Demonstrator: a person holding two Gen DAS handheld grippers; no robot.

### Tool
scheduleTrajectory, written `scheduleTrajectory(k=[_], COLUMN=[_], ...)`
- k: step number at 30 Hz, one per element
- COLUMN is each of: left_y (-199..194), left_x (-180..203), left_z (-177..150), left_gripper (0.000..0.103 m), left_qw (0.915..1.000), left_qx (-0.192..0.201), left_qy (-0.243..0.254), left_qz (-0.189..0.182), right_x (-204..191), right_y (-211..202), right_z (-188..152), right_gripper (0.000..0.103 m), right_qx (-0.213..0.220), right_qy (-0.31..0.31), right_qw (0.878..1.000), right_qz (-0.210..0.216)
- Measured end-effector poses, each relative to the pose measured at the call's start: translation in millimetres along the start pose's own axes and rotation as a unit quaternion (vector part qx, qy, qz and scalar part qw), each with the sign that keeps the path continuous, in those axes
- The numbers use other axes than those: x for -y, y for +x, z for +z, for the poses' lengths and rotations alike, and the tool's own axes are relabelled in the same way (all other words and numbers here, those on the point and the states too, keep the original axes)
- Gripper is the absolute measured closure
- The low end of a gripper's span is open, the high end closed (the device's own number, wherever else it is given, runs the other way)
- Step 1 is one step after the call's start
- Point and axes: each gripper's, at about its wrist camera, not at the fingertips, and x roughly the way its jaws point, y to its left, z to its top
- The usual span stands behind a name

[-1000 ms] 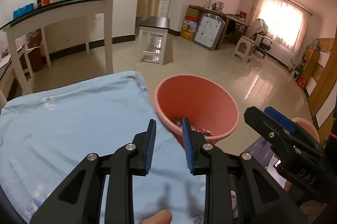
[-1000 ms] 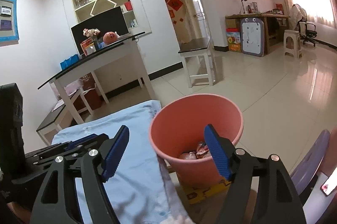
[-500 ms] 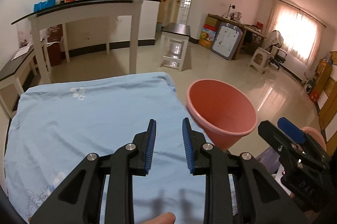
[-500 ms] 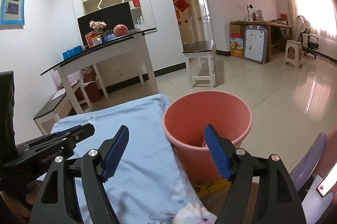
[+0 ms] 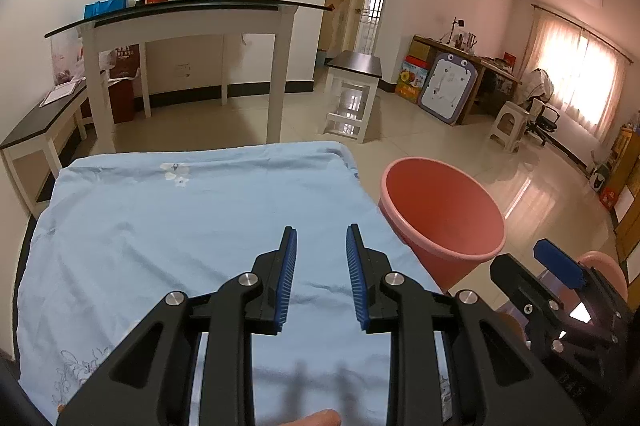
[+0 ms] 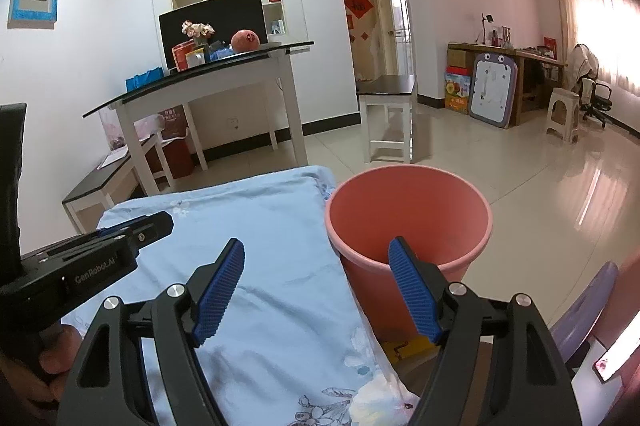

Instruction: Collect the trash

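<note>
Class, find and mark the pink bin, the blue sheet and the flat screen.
pink bin [image 6: 420, 210]: right wrist view, inner wall.
blue sheet [image 5: 180, 226]: left wrist view, bare middle.
flat screen [image 6: 224, 12]: right wrist view, dark face.

The bucket stands right of the cloth-covered table.

left gripper: black angular frame, two fingers with ribbed blue pads, silver round screws at the joints.
right gripper: same black frame, ribbed blue pads, silver screws; at the right edge of the left view its side shows a blue block and small screws.
marking: white "GenRobot.AI" lettering on the left gripper's side, at the left of the right view.
hand: fingers at lower left of the right view; no sleeve visible.
</note>
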Motion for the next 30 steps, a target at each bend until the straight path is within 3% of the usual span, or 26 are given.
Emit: scheduleTrajectory(k=[30], left_y=[16.7], left_x=[10.8], left_z=[-1.0], left_gripper=[0.077], left_qw=[0.9997], left_qx=[-0.018], left_qy=[0.013], left_qz=[0.007], right_x=[11.2], right_y=[21.1], right_z=[-11.8], right_gripper=[0.029], right_qx=[-0.025], right_qy=[0.007], right_qw=[1.0], right_qz=[0.004])
